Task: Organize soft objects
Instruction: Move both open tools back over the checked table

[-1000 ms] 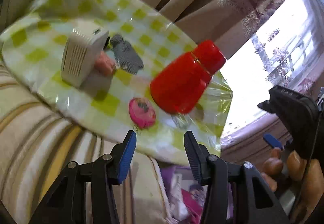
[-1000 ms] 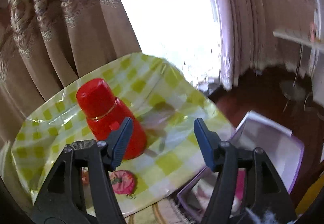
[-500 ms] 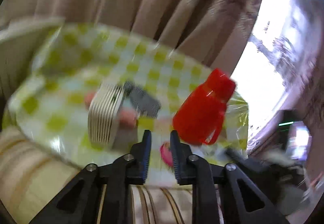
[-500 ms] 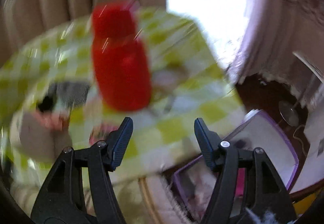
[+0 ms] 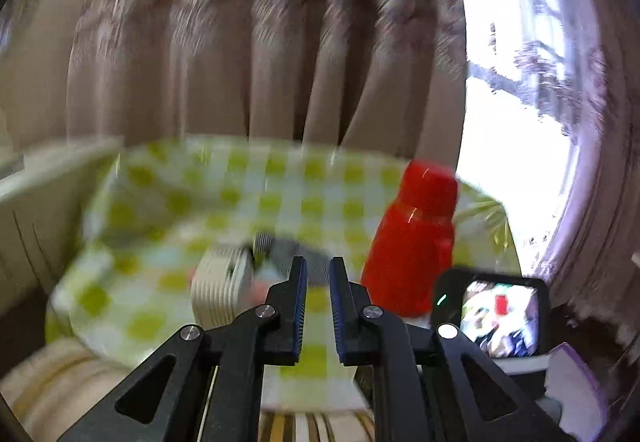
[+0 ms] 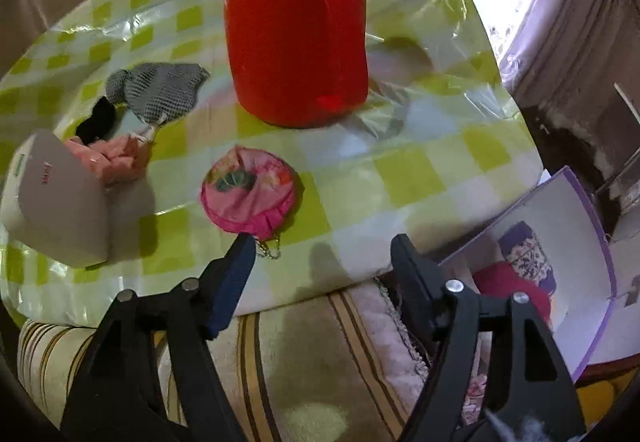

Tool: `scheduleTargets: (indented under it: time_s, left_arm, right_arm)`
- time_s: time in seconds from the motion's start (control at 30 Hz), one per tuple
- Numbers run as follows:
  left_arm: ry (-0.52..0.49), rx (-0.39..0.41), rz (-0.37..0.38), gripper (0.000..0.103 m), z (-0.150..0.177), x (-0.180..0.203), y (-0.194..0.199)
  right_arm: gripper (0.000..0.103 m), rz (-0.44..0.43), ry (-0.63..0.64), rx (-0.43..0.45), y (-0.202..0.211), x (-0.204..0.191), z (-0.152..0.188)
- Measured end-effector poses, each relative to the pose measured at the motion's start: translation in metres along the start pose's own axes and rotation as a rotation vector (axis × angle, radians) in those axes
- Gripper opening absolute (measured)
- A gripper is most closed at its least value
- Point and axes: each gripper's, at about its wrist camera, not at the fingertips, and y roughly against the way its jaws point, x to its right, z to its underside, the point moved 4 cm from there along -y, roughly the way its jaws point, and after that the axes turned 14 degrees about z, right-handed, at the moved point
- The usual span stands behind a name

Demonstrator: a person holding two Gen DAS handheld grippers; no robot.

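A round pink pouch (image 6: 250, 194) lies on the green-checked table cover (image 6: 420, 170), just beyond my right gripper (image 6: 322, 242). Its jaws are opening and nothing is between them. Further left lie a grey checked cloth (image 6: 160, 92), a black soft piece (image 6: 96, 122) and a salmon cloth (image 6: 116, 158). My left gripper (image 5: 318, 262) hovers near the table's front edge. Its jaws are closing, with a narrow gap and nothing between them. The grey cloth (image 5: 280, 246) shows blurred just past its tips.
A red jug (image 6: 296, 34) stands mid-table and a white device (image 6: 52, 198) at the left. A purple-rimmed box (image 6: 560, 242) with soft things inside sits low on the right. Striped fabric (image 6: 300, 342) lies below the table edge. Curtains (image 5: 240, 42) hang behind.
The left jaws went from wide apart to almost together, and that view rose and rolled level. The right gripper sank toward the table and its jaws widened.
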Motion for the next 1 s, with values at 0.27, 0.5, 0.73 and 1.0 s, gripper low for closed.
scheduleTargets:
  time_s: [0.27,0.5,0.73,1.0]
  left_arm:
    - [0.129,-0.049,0.021,0.013,0.0,-0.045,-0.006]
    - [0.171,-0.094,0.001,0.013,0.007,-0.078,-0.019]
    - [-0.008,-0.066,0.034,0.013,0.006,-0.044,-0.024]
    - [-0.252,0.074,0.031,0.013,0.005,-0.003,-0.015]
  right_arm:
    - [0.097,-0.186,0.118,-0.094,-0.011,-0.026,0.0]
    - [0.102,-0.393,0.163,-0.164,-0.023,-0.027,-0.005]
    - [0.102,-0.292,0.154,-0.203,-0.045,-0.03,-0.012]
    - [0.102,-0.362,-0.013,-0.231,-0.051,-0.02,-0.021]
